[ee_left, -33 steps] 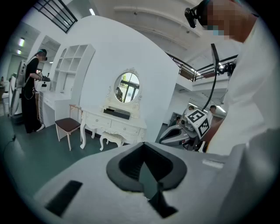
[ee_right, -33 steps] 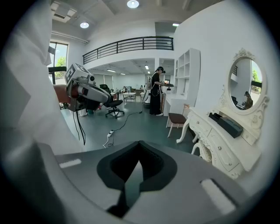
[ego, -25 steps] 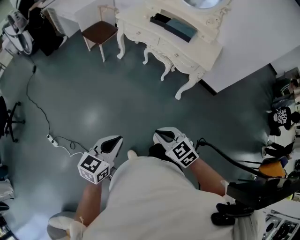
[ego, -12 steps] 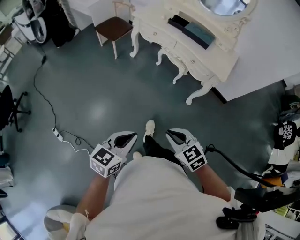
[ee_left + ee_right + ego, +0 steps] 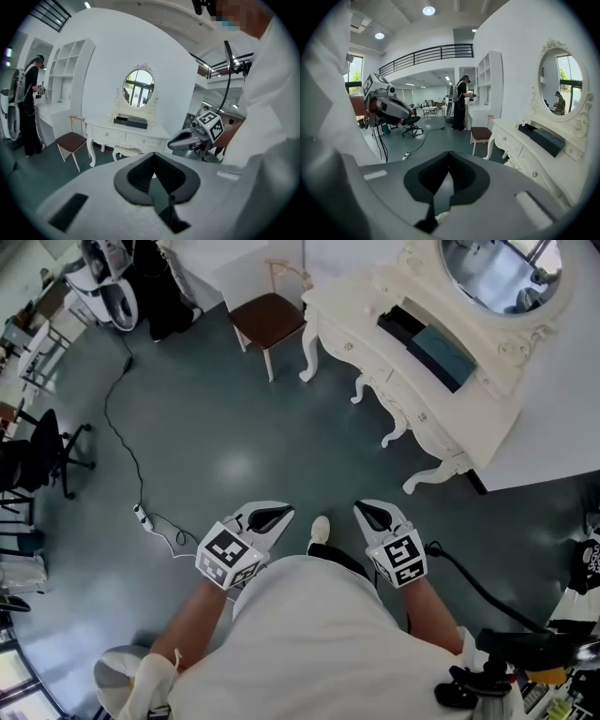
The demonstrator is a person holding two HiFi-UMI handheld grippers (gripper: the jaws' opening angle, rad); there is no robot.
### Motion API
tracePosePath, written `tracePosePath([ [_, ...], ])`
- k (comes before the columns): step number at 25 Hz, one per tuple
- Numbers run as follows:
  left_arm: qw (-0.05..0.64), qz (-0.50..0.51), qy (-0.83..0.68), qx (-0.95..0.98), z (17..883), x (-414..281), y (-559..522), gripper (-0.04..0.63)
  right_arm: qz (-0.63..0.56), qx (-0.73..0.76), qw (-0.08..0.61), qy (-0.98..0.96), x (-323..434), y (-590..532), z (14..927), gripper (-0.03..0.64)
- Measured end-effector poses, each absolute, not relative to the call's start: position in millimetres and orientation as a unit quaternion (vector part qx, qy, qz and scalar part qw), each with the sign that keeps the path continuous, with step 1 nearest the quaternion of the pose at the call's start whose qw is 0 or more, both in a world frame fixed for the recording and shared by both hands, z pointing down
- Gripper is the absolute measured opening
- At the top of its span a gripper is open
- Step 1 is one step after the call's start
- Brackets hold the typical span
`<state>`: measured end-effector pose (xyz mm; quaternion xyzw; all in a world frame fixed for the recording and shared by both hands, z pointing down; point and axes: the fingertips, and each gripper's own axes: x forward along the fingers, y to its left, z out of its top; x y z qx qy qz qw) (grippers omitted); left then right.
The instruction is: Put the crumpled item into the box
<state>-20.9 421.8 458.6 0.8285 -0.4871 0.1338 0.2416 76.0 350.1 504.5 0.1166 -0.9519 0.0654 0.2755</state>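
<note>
No crumpled item shows in any view. A dark open box (image 5: 405,322) with a teal piece (image 5: 442,352) beside it lies on the white dressing table (image 5: 375,343), far ahead of both grippers; the box also appears in the left gripper view (image 5: 131,122) and the right gripper view (image 5: 543,136). My left gripper (image 5: 277,514) is held in front of my body, jaws together and empty (image 5: 153,153). My right gripper (image 5: 367,510) is level with it, its jaws likewise closed on nothing (image 5: 449,152). Both hang over bare floor.
A wooden chair (image 5: 269,320) stands left of the dressing table. A power strip (image 5: 141,515) and its cable lie on the floor at left, near an office chair (image 5: 37,456). My shoe (image 5: 320,529) shows between the grippers. A person (image 5: 28,108) stands at a far counter.
The dressing table and the chair have slid right and lower in the head view and look nearer. Both grippers kept their pose in front of my body, jaws still together.
</note>
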Motion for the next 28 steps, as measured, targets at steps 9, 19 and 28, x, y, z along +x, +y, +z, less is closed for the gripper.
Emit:
tracePosePath([
  [9,0.242,0.148,-0.475,0.833,466,-28,302,0.014,0.109,0.165,0.272,-0.942,91,236,523,0.002],
  [19,0.233,0.129,-0.446,0.854,469,-83,178,0.035,0.113,0.214,0.285,-0.928,57,153,528,0.002],
  [28,0.231,0.147,-0.417,0.867,489,-175,14,0.063,0.121,0.284,0.288,-0.906,-12,43,511,0.026],
])
